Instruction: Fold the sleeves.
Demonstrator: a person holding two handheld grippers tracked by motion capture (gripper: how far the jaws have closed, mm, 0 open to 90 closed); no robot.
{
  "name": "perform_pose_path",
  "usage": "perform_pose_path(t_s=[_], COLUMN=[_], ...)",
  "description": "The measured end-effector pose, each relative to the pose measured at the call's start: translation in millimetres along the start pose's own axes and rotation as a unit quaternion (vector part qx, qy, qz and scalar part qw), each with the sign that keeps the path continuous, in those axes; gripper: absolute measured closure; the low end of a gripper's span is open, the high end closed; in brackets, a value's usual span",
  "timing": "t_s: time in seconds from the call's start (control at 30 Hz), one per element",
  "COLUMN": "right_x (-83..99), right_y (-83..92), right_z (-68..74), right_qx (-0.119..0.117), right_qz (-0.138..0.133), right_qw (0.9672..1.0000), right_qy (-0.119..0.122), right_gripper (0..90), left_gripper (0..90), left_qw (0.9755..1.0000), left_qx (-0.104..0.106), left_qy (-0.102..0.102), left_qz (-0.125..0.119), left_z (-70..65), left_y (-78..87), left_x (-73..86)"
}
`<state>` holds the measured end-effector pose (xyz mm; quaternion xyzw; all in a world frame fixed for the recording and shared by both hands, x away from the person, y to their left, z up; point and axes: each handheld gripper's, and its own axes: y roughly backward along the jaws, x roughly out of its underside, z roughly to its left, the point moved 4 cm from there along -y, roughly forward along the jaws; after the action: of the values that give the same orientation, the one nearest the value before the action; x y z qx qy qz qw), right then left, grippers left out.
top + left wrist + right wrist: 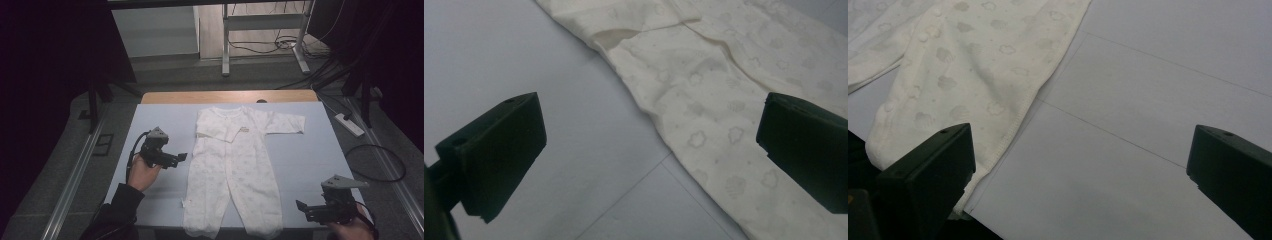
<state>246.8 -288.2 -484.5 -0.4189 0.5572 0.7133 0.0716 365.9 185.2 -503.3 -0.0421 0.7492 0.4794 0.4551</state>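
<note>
Lying flat, cream baby romper [231, 167], pale sheet [300, 160], left claw [182, 157] beside it

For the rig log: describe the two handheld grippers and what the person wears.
Left gripper and right gripper are black, each with two blocky black jaws and a grey three-cornered plate on top. A black cable trails from the left one. The left arm wears a dark sleeve.

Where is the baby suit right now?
In the high view the baby suit lies flat in the middle of the table, between the left gripper and the right gripper, feet toward the person.
</note>
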Motion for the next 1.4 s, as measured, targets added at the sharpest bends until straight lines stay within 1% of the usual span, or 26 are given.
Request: perform_pose_path(t_s=[0.1,0.13,0.17,0.37,0.4,0.43,0.57,0.73,0.87,1.03,1.1,1.17,1.4], right_x=[0.0,0.0,0.0,0.0,0.0,0.1,0.3,0.4,0.4,0.5,0.5,0.5,0.4], right_y=[0.1,0.0,0.0,-0.3,-0.2,-0.3,-0.2,-0.1,0.0,0.2,0.3,0.3,0.2], right_z=[0.0,-0.1,-0.1,0.0,0.0,-0.1,-0.3,-0.4,-0.4,0.2,0.2,0.0,-0.3], right_qx=[0.000,0.000,0.000,0.002,0.002,0.002,0.002,0.002,0.002,0.002,0.002,0.003,0.003], right_qz=[0.000,0.000,0.000,0.001,0.001,0.002,0.002,0.003,0.003,0.002,0.001,0.002,0.002], right_qw=[1.0000,1.0000,1.0000,1.0000,1.0000,1.0000,1.0000,1.0000,1.0000,1.0000,1.0000,1.0000,1.0000], right_qy=[0.000,-0.001,-0.001,-0.001,-0.001,-0.001,-0.002,-0.002,-0.002,0.000,-0.001,-0.002,-0.002], right_gripper=[0.0,0.0,0.0,0.0,0.0,0.0,0.0,0.0,0.0,0.0,0.0,0.0,0.0], left_gripper=[0.0,0.0,0.0,0.0,0.0,0.0,0.0,0.0,0.0,0.0,0.0,0.0,0.0], left_qw=[1.0000,1.0000,1.0000,0.9998,0.9998,0.9998,0.9997,0.9996,0.9995,0.9993,0.9991,0.9990,0.9987], left_qx=[-0.002,-0.003,-0.003,-0.007,-0.007,-0.007,-0.007,-0.012,-0.013,-0.018,-0.018,-0.022,-0.030], left_qy=[0.002,0.005,0.005,0.016,0.016,0.016,0.019,0.021,0.023,0.028,0.031,0.032,0.033], left_qz=[-0.002,-0.005,-0.005,-0.011,-0.011,-0.013,-0.015,-0.016,-0.016,-0.019,-0.021,-0.021,-0.022], left_z=[-0.8,-1.6,-1.6,-6.2,-6.2,-8.4,-11.3,-15.5,-18.9,-24.7,-25.6,-27.2,-31.1], left_y=[4.1,8.4,8.4,22.4,22.4,26.6,32.6,43.3,48.2,58.5,59.8,64.3,72.6], left_x=[2.8,6.0,6.0,16.3,16.3,19.3,24.9,35.0,39.7,48.7,50.1,54.5,62.4])
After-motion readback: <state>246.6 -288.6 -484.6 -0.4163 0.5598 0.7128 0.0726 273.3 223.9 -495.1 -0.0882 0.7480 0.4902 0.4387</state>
